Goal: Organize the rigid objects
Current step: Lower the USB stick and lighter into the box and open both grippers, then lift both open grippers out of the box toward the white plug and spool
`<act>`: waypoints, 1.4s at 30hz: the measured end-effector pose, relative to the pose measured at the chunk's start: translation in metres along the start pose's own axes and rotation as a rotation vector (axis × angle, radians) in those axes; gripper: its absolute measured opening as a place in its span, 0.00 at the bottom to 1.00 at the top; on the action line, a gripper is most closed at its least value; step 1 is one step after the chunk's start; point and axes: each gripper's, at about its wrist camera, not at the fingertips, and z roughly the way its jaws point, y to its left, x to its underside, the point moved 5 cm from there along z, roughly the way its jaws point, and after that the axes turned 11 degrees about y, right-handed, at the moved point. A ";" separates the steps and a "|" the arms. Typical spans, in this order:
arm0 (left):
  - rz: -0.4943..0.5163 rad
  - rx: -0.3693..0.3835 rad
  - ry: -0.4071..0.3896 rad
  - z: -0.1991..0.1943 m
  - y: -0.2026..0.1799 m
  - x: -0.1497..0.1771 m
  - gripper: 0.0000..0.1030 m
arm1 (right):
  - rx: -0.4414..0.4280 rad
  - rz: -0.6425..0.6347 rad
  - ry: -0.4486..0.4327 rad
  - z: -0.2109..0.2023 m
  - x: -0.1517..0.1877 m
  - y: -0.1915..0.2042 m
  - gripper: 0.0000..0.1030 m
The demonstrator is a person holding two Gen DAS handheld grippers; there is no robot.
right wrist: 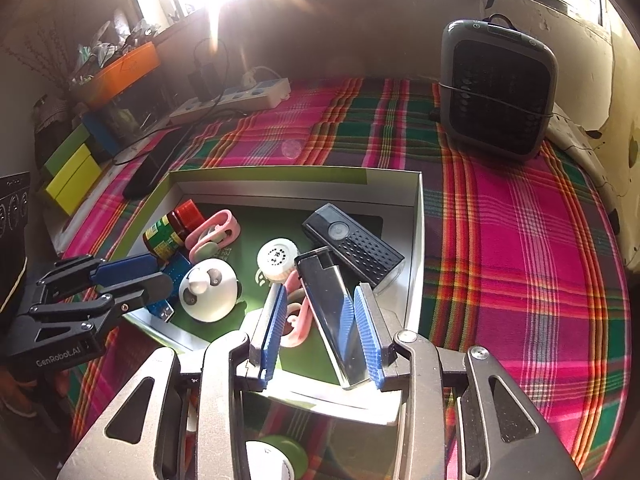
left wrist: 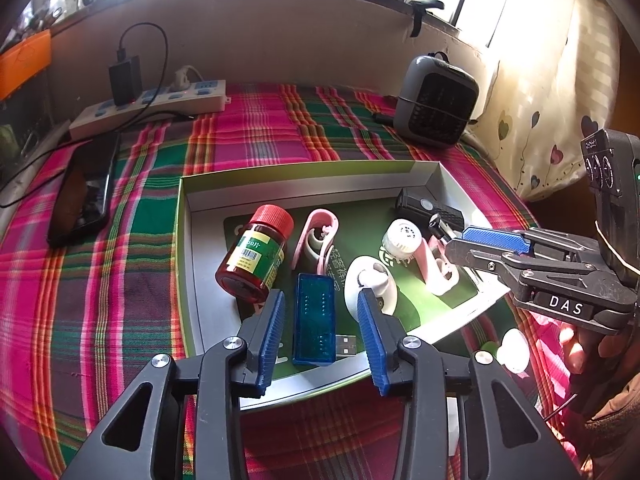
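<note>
Both claws hang over the near edge of a shallow cardboard box [left wrist: 188, 200] lying on a bright plaid cloth [right wrist: 520, 240]. On the left claw [left wrist: 320, 320] the jaws stand partly apart; a blue see-through USB stick [left wrist: 314, 320] lies flat on the box floor between them, clear of both blue pads. On the right claw [right wrist: 320, 320] the jaws are likewise partly apart, and a silver-and-black lighter [right wrist: 328, 312] lies slanted between them, close to the right pad; whether it touches I cannot tell.

Crowding the box are a brown bottle with a red cap [left wrist: 256, 254] on its side just left of the stick, a pink clip [left wrist: 316, 240], a white round disc [left wrist: 370, 286], a small white cap [right wrist: 277, 258] and a black perforated gadget [right wrist: 354, 244] in the far right corner.

Beyond the box stand a grey fan-like unit [right wrist: 496, 88], a white power strip [left wrist: 152, 110] and a dark phone [left wrist: 84, 196].
</note>
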 end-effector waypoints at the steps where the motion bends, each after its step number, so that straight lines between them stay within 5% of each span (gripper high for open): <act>1: 0.000 0.000 -0.001 -0.001 0.000 0.000 0.36 | 0.000 0.000 -0.001 -0.001 0.000 0.000 0.36; 39: -0.008 -0.026 -0.095 -0.055 -0.017 0.043 0.39 | 0.020 -0.002 -0.120 -0.048 0.047 0.030 0.43; 42: -0.011 -0.029 -0.094 -0.055 -0.016 0.047 0.39 | 0.013 0.007 -0.129 -0.053 0.054 0.032 0.50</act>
